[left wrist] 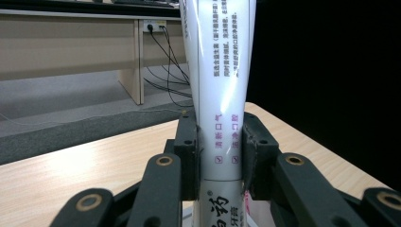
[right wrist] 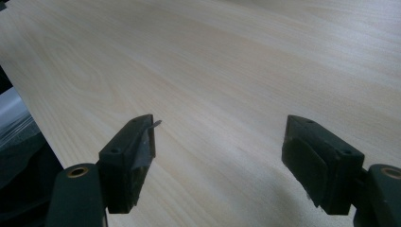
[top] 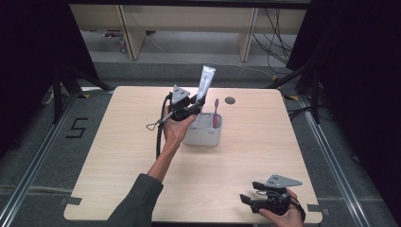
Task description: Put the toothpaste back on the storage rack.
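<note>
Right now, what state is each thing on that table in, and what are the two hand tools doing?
Toothpaste tube: upright, clamped between the left gripper's fingers, over the grey holder.
Toothbrush: standing in the grey holder, red.
Grey holder: upright on the table.
Right gripper: open, holding nothing, low over the table near its front right corner.

Toothpaste tube [left wrist: 218, 85]: top and bottom cut off by the left gripper view's edges. Toothbrush [top: 216, 113] lower end hidden inside grey holder [top: 204, 135].
</note>
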Available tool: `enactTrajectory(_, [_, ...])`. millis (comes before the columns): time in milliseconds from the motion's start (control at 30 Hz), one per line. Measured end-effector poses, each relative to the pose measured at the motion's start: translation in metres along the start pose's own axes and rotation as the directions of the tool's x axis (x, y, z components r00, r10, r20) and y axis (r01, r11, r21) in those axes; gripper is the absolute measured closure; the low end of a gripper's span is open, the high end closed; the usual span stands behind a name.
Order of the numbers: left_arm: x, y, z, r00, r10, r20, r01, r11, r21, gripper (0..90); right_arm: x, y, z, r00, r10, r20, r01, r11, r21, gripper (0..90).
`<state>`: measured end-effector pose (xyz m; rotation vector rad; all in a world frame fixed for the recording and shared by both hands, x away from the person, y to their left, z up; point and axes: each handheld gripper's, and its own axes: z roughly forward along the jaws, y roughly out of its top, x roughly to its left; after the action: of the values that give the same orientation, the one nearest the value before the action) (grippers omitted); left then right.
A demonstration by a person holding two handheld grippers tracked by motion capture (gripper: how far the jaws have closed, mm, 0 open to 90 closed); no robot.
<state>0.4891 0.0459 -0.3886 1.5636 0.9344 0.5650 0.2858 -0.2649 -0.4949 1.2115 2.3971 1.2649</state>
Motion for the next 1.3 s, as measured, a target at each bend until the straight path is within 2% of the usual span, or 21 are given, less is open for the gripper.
enactTrajectory(133, [0.001, -0.003, 0.004, 1.0000, -0.004, -0.003, 0.004, 0.9999, -0.010, 71.2, 0.000, 0.000, 0.000, 1.0000, -0.002, -0.004, 0.002, 1.000, -0.002, 27.3])
enactTrajectory(200, [0.000, -0.005, 0.005, 0.9999, 0.007, -0.009, -0.007, 0.9999, -0.008, 71.1, 0.000, 0.000, 0.000, 1.0000, -0.002, 0.008, 0.002, 1.000, 0.001, 27.3])
enactTrajectory(267, [-0.001, -0.006, 0.006, 1.0000, -0.008, -0.003, 0.008, 0.9999, -0.011, 71.1, 0.000, 0.000, -0.001, 1.0000, 0.001, 0.007, -0.001, 1.000, 0.001, 27.3])
enactTrajectory(433, [-0.002, -0.009, 0.011, 0.9999, -0.012, -0.010, 0.012, 0.9999, -0.006, 71.1, 0.000, 0.000, 0.000, 1.0000, -0.002, 0.006, 0.002, 1.000, -0.001, 27.3])
enactTrajectory(500, [-0.003, -0.011, 0.012, 0.9999, -0.014, -0.010, 0.014, 0.9999, -0.008, 71.1, 0.000, 0.000, 0.000, 1.0000, 0.006, -0.003, -0.006, 1.000, -0.014, 27.3])
enactTrajectory(533, [-0.003, -0.011, 0.012, 0.9999, -0.012, -0.008, 0.012, 0.9999, -0.006, 71.1, 0.002, 0.000, 0.001, 0.9989, 0.040, -0.025, -0.040, 0.999, -0.006, 27.3])
enactTrajectory(667, [-0.003, -0.014, 0.015, 0.9998, -0.018, -0.007, 0.018, 0.9998, 0.002, 71.0, 0.001, 0.000, 0.000, 0.9996, 0.028, -0.004, -0.028, 1.000, 0.003, 27.3])
enactTrajectory(700, [-0.003, -0.015, 0.015, 0.9999, -0.013, -0.008, 0.013, 0.9999, 0.002, 71.0, 0.002, 0.000, -0.001, 0.9996, 0.029, -0.004, -0.029, 1.000, 0.004, 27.3])
enactTrajectory(733, [-0.003, -0.015, 0.015, 0.9999, -0.014, -0.006, 0.014, 0.9999, -0.003, 71.0, 0.002, 0.000, 0.001, 0.9992, 0.033, -0.023, -0.033, 0.999, -0.010, 27.3])
enactTrajectory(767, [-0.002, -0.016, 0.015, 0.9998, -0.017, -0.006, 0.017, 0.9998, -0.009, 71.0, 0.000, 0.000, -0.001, 0.9999, 0.006, -0.008, -0.006, 1.000, -0.001, 27.3])
enactTrajectory(800, [-0.002, -0.016, 0.014, 0.9998, -0.019, -0.008, 0.019, 0.9998, -0.010, 71.0, 0.001, 0.000, -0.001, 0.9999, 0.016, -0.001, -0.016, 1.000, 0.001, 27.3])
enactTrajectory(833, [-0.002, -0.017, 0.014, 0.9997, -0.023, -0.012, 0.023, 0.9997, -0.007, 70.9, 0.000, -0.001, 0.001, 0.9996, 0.021, -0.017, -0.021, 1.000, -0.012, 27.3])
enactTrajectory(867, [-0.001, -0.018, 0.015, 0.9996, -0.024, -0.012, 0.024, 0.9997, -0.008, 71.0, 0.001, 0.000, -0.001, 0.9996, 0.028, -0.002, -0.028, 1.000, 0.008, 27.3])
enactTrajectory(900, [0.000, -0.019, 0.015, 0.9995, -0.027, -0.013, 0.027, 0.9996, -0.005, 70.9, 0.003, 0.000, -0.001, 0.9992, 0.040, -0.006, -0.040, 0.999, 0.004, 27.3])
enactTrajectory(933, [0.000, -0.020, 0.016, 0.9996, -0.023, -0.015, 0.023, 0.9997, -0.003, 70.9, 0.000, 0.000, 0.000, 1.0000, 0.003, -0.004, -0.003, 1.000, -0.009, 27.3])
enactTrajectory(1033, [0.002, -0.024, 0.017, 0.9992, -0.034, -0.020, 0.034, 0.9994, -0.004, 70.8, 0.000, 0.000, 0.000, 1.0000, -0.003, -0.005, 0.003, 1.000, -0.004, 27.3])
enactTrajectory(1167, [0.002, -0.027, 0.019, 0.9993, -0.029, -0.024, 0.029, 0.9996, 0.006, 70.7, 0.000, 0.000, 0.000, 1.0000, 0.004, -0.004, -0.004, 1.000, -0.010, 27.3])
enactTrajectory(1233, [0.003, -0.028, 0.020, 0.9993, -0.029, -0.024, 0.029, 0.9995, 0.009, 70.7, -0.001, 0.000, 0.001, 0.9997, -0.019, -0.012, 0.019, 1.000, -0.011, 27.3])
enactTrajectory(1300, [0.002, -0.030, 0.021, 0.9993, -0.025, -0.028, 0.026, 0.9996, 0.012, 70.6, 0.000, 0.000, 0.000, 0.9999, -0.016, -0.006, 0.016, 1.000, -0.008, 27.3])
